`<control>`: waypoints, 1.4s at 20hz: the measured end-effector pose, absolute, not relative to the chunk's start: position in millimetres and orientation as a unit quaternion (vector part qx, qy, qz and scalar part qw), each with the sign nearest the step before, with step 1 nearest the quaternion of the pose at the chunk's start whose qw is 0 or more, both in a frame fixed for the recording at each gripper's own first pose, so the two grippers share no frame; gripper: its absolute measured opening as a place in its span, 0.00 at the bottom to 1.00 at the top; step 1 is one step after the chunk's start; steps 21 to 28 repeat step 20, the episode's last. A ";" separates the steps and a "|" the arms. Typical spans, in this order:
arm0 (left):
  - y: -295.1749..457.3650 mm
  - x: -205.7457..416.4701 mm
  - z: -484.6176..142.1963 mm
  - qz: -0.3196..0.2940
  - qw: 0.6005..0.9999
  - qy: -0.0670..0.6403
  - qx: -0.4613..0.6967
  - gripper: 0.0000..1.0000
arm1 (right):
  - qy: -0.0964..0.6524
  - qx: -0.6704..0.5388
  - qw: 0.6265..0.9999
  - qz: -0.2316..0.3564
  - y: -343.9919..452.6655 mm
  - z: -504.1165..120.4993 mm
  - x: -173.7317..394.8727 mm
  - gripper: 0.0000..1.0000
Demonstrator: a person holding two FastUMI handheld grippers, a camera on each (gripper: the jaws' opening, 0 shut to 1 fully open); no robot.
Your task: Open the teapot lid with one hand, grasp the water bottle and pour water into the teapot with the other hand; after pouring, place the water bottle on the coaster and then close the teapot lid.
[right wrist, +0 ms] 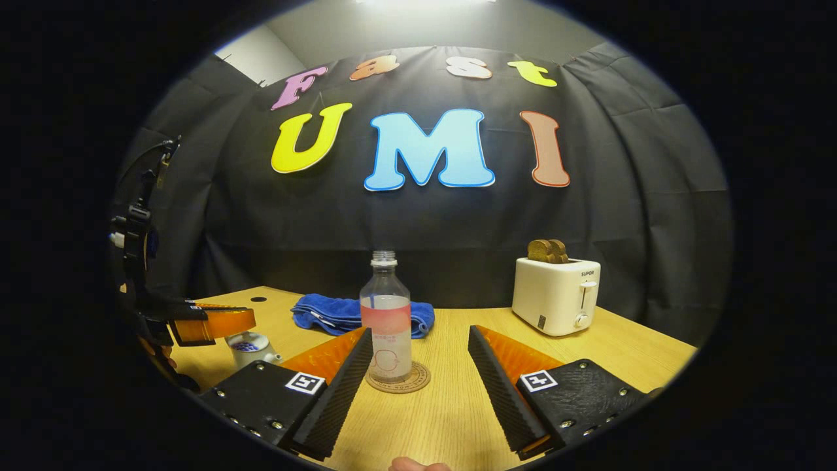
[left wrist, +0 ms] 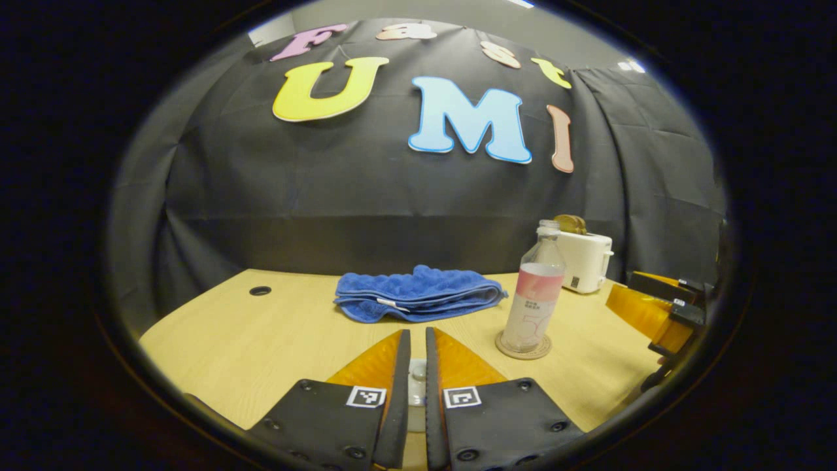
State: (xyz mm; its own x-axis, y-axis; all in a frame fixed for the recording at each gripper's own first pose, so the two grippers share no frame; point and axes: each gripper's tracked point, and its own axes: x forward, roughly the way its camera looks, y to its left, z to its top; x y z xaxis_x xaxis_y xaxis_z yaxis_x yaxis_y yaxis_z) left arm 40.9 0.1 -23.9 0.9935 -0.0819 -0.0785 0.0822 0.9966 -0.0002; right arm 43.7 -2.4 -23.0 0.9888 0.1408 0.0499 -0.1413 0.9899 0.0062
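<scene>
In the left gripper view my left gripper (left wrist: 418, 333) is shut low over the table, with a small white piece of the teapot lid (left wrist: 417, 383) pinched between its fingers. The right gripper view shows it (right wrist: 216, 325) just above the small white teapot (right wrist: 252, 348) at the left; I cannot tell whether the lid is lifted. The clear, uncapped water bottle (right wrist: 386, 320) with a pink label stands upright on the round coaster (right wrist: 413, 382). My right gripper (right wrist: 418, 333) is open, a little short of the bottle, and holds nothing. The bottle (left wrist: 537, 294) and coaster (left wrist: 523, 350) stand right of the left gripper.
A folded blue towel (left wrist: 418, 294) lies at the back of the wooden table (left wrist: 261, 347). A white toaster (right wrist: 556, 294) with bread in its slots stands at the back right. A cable hole (left wrist: 259, 290) sits at the far left. My right gripper (left wrist: 654, 311) shows at the right edge.
</scene>
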 end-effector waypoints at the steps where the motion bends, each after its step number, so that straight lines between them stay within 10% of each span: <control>1: 1.4 33.7 -22.1 -0.038 0.999 0.035 0.003 0.14 | -0.023 0.008 0.997 0.072 1.0 -24.4 38.4 0.93; 28: -11.2 -58.6 -44.2 -0.007 1.000 0.017 -0.010 0.14 | -0.023 0.008 0.997 0.072 44.1 -42.9 -32.7 0.93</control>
